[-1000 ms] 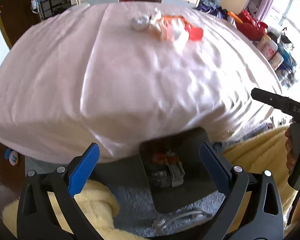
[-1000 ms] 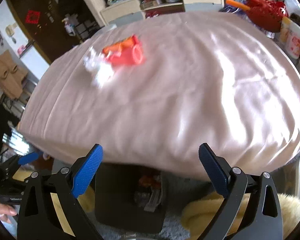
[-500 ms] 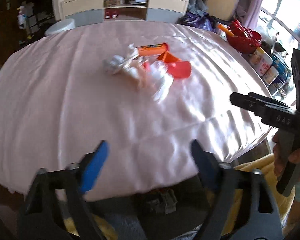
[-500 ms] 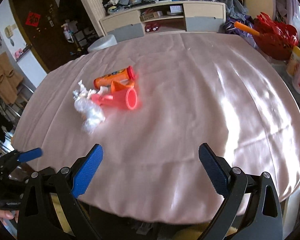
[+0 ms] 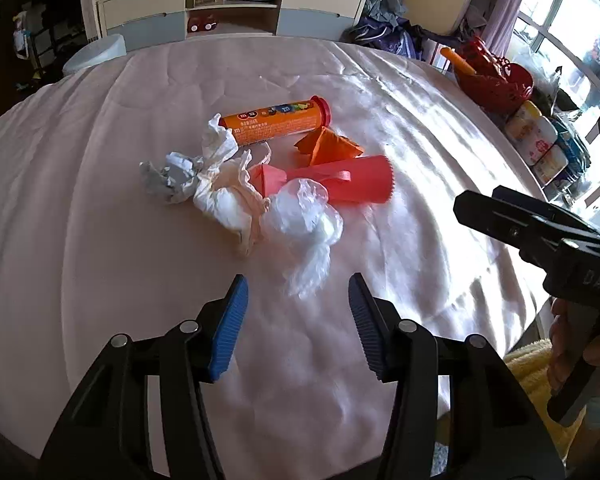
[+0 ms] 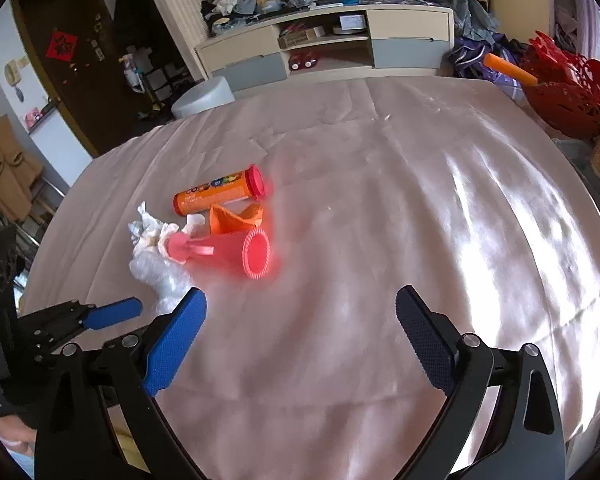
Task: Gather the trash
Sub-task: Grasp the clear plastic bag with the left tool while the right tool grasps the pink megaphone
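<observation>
- The left claw [image 5: 296, 300] hangs above the pink-clothed surface [image 5: 80, 220] with its blue-padded jaws spread apart and nothing between them.
- Just ahead of it lies the trash, gathered in one loose heap near the middle of the surface.
- Nearest the left claw is a crumpled clear plastic bag [image 5: 306, 228], its tail pointing toward the gap between the jaws without touching them.
- Beside the bag, to its left, sits a wad of white tissue [image 5: 228, 196], and touching that a grey crumpled paper ball [image 5: 168, 176].
- A red ribbed plastic cup [image 5: 348, 184] lies on its side against the bag, open mouth to the right.
- Behind the cup rests a folded orange wrapper [image 5: 328, 146], and behind that an orange candy tube [image 5: 276, 122] with a red cap, also on its side.
- The right claw [image 6: 300, 340] is open wide and empty, held over bare cloth to the right of the heap.
- In the right wrist view the cup [image 6: 236, 252] shows its round mouth, well ahead of the left blue pad.
- A red basket [image 6: 568, 92] stands off the far right edge of the surface, and a low cabinet [image 6: 324, 52] lines the back wall.
</observation>
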The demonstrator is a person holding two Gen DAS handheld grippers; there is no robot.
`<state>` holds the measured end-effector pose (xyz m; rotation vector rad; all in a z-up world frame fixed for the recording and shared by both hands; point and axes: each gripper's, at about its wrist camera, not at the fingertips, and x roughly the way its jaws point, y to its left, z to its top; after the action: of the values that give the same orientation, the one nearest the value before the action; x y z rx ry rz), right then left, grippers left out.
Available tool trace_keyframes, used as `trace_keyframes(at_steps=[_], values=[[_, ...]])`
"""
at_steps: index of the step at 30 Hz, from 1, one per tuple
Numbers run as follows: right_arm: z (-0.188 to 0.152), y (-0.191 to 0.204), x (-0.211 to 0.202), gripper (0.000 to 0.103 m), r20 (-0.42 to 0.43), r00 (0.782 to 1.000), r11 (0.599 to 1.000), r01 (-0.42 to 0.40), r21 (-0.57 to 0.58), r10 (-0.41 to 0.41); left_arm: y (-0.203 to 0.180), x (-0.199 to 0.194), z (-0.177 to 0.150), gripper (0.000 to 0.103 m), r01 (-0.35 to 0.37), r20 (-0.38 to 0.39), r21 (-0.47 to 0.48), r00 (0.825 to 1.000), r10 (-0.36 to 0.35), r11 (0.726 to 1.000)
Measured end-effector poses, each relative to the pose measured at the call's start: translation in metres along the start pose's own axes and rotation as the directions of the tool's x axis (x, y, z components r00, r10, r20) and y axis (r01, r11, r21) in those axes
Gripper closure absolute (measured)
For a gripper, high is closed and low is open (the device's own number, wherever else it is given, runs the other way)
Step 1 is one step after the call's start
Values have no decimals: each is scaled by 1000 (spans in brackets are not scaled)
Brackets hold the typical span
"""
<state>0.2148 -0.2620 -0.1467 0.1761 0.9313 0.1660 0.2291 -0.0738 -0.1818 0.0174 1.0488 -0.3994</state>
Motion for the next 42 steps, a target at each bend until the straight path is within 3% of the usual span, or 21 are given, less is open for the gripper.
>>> trace_keyframes(at_steps=[3, 8, 25, 29, 31, 36, 38, 42], values=[[3, 2, 7, 8, -5, 1000, 1000, -5, -11, 5, 0, 5, 2, 55, -13, -3, 7, 1000, 13, 1000], [7, 8, 16, 9, -15, 1000, 999, -26, -26, 25, 4, 11, 3, 93, -19, -13, 19, 1000, 19, 1000], [16, 39, 66, 23, -77, 991, 976, -124, -177, 112, 46, 4, 4, 97, -83, -10, -52, 997, 82, 995], [17, 45, 68, 26, -81, 982, 965, -186, -186, 173, 51, 2, 3, 97, -82, -12, -57, 997, 82, 995], [18, 48, 68, 38, -86, 979, 961, -196, -193, 183, 54, 1, 2, 97, -86, -13, -60, 996, 85, 994], [15, 60, 67, 48, -99, 978, 955, -200, -218, 182, 56, -2, -1, 97, -92, -17, -64, 996, 91, 994], [12, 63, 66, 61, -115, 975, 952, -211, -220, 189, 56, -4, -3, 97, -92, -18, -64, 996, 91, 994], [3, 73, 60, 63, -118, 980, 948, -186, -257, 160, 54, -8, -8, 99, -87, -20, -58, 996, 86, 995]])
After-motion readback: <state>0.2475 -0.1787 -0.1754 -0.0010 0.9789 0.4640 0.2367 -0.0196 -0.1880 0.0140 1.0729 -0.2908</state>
